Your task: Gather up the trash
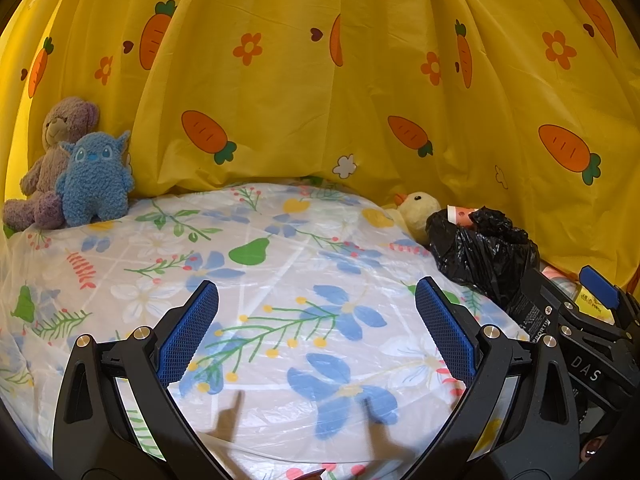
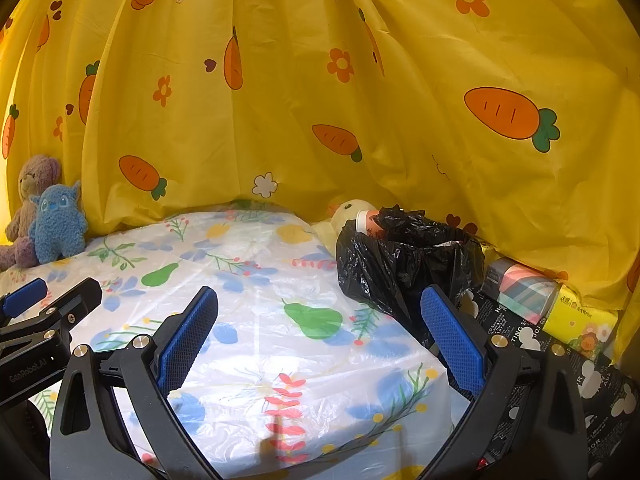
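A black trash bag (image 1: 484, 254) stands open at the right edge of the floral tablecloth (image 1: 260, 280), with a pink and white paper cup (image 1: 460, 214) sticking out of its top. The bag also shows in the right wrist view (image 2: 400, 264), with the cup (image 2: 366, 222) at its rim. My left gripper (image 1: 316, 300) is open and empty above the middle of the table. My right gripper (image 2: 320, 306) is open and empty, its right finger (image 2: 452, 336) close in front of the bag. The right gripper also shows at the right edge of the left wrist view (image 1: 592, 320).
A purple bear (image 1: 52, 160) and a blue plush (image 1: 94, 180) sit at the back left. A yellow duck plush (image 1: 416, 210) lies behind the bag. A striped box (image 2: 520, 290), a yellow tissue pack (image 2: 580, 320) and a black printed surface (image 2: 560, 368) are at the right. A yellow carrot curtain (image 1: 320, 80) hangs behind.
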The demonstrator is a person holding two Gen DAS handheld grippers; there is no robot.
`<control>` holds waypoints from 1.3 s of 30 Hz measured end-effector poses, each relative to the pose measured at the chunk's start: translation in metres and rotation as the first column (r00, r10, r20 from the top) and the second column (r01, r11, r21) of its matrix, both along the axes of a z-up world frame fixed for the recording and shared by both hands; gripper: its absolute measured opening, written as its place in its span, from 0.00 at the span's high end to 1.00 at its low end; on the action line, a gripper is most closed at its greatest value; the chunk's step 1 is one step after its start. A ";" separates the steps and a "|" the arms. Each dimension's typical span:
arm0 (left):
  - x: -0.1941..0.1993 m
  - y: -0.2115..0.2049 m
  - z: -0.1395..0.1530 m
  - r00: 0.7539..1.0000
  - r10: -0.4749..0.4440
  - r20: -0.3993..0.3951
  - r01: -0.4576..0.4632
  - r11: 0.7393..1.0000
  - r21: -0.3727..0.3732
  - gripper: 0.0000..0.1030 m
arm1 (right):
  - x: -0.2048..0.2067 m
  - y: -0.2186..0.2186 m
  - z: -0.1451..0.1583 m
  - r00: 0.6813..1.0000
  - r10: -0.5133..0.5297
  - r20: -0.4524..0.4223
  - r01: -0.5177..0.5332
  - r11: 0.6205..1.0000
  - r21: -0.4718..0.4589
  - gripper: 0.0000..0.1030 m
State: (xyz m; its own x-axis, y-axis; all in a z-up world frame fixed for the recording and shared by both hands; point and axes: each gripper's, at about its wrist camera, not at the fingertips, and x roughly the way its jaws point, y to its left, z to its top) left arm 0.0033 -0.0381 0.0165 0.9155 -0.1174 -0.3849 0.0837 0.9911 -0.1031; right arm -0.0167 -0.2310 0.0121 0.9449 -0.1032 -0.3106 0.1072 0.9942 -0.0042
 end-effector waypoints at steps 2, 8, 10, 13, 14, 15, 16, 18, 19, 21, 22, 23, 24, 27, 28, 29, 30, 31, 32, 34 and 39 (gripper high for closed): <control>0.000 0.000 0.000 1.000 0.000 0.000 0.000 1.000 -0.001 0.06 | 0.000 -0.001 -0.001 1.000 0.001 0.000 -0.001 1.000 0.000 0.05; 0.000 -0.001 0.000 1.000 0.002 -0.001 -0.002 1.000 -0.001 0.06 | 0.000 -0.001 -0.001 1.000 0.001 -0.001 -0.001 1.000 0.000 0.05; 0.000 -0.002 -0.001 1.000 0.002 0.000 -0.002 1.000 -0.001 0.06 | 0.000 -0.002 -0.001 1.000 0.002 -0.001 -0.002 1.000 0.001 0.05; 0.000 -0.002 0.000 1.000 0.003 0.000 -0.003 1.000 -0.001 0.06 | 0.000 -0.002 -0.002 1.000 0.002 -0.001 -0.002 1.000 0.000 0.05; 0.000 -0.002 0.000 1.000 0.001 0.001 -0.001 1.000 -0.002 0.06 | 0.000 -0.002 -0.002 1.000 0.001 -0.001 -0.001 1.000 0.000 0.05; 0.000 -0.001 0.000 1.000 -0.001 0.001 0.001 1.000 -0.003 0.06 | 0.000 -0.002 -0.002 1.000 0.002 -0.001 -0.002 1.000 0.001 0.05; 0.000 -0.002 0.000 1.000 -0.004 0.001 0.004 1.000 -0.002 0.06 | 0.000 -0.002 -0.002 1.000 0.002 -0.001 -0.002 1.000 0.001 0.05; -0.001 -0.004 -0.001 1.000 -0.007 0.003 0.007 1.000 -0.003 0.06 | 0.000 -0.002 -0.002 1.000 0.001 -0.001 -0.001 1.000 0.000 0.05; -0.001 -0.005 -0.002 1.000 -0.006 0.003 0.006 1.000 -0.002 0.06 | 0.000 -0.003 -0.002 1.000 0.002 -0.002 -0.002 1.000 0.001 0.05; -0.002 -0.005 -0.002 1.000 -0.002 0.007 0.002 1.000 0.001 0.06 | 0.000 -0.003 -0.003 1.000 0.002 -0.002 -0.002 1.000 0.002 0.05; -0.002 -0.006 -0.003 1.000 -0.002 0.007 0.002 1.000 0.006 0.08 | 0.000 -0.003 -0.003 1.000 0.001 -0.002 -0.001 1.000 0.001 0.05; -0.001 -0.006 -0.003 1.000 -0.007 0.005 0.007 1.000 0.011 0.10 | 0.000 -0.003 -0.003 1.000 0.003 -0.002 -0.003 1.000 0.002 0.05; -0.001 -0.007 -0.004 1.000 -0.008 0.003 0.008 1.000 0.016 0.13 | 0.000 -0.003 -0.003 1.000 0.004 -0.002 -0.004 1.000 0.001 0.05; -0.001 -0.008 -0.004 1.000 -0.011 0.002 0.011 1.000 0.023 0.14 | 0.001 -0.004 -0.005 1.000 0.003 -0.003 -0.003 1.000 0.001 0.05; -0.001 -0.007 -0.004 1.000 -0.012 0.002 0.012 1.000 0.024 0.14 | 0.001 -0.004 -0.005 1.000 0.003 -0.004 -0.003 1.000 0.001 0.05; -0.002 -0.007 -0.004 1.000 -0.010 0.003 0.010 1.000 0.026 0.14 | 0.001 -0.004 -0.006 1.000 0.003 -0.004 -0.003 1.000 0.002 0.05; -0.002 -0.007 -0.004 1.000 -0.009 0.005 0.008 1.000 0.027 0.14 | 0.001 -0.004 -0.006 1.000 0.002 -0.004 -0.002 1.000 0.001 0.05; -0.002 -0.007 -0.004 1.000 -0.009 0.006 0.008 1.000 0.027 0.14 | 0.001 -0.004 -0.006 1.000 0.002 -0.004 -0.002 1.000 0.002 0.05; -0.002 -0.007 -0.004 1.000 -0.008 0.007 0.008 1.000 0.027 0.14 | 0.001 -0.004 -0.006 1.000 0.003 -0.004 -0.003 1.000 0.002 0.05; -0.002 -0.006 -0.004 1.000 -0.007 0.009 0.007 1.000 0.027 0.14 | 0.001 -0.004 -0.007 1.000 0.002 -0.003 -0.002 1.000 0.001 0.05; -0.002 -0.005 -0.004 1.000 -0.012 0.009 0.012 1.000 0.028 0.14 | 0.001 -0.004 -0.007 1.000 0.003 -0.004 -0.003 1.000 0.001 0.05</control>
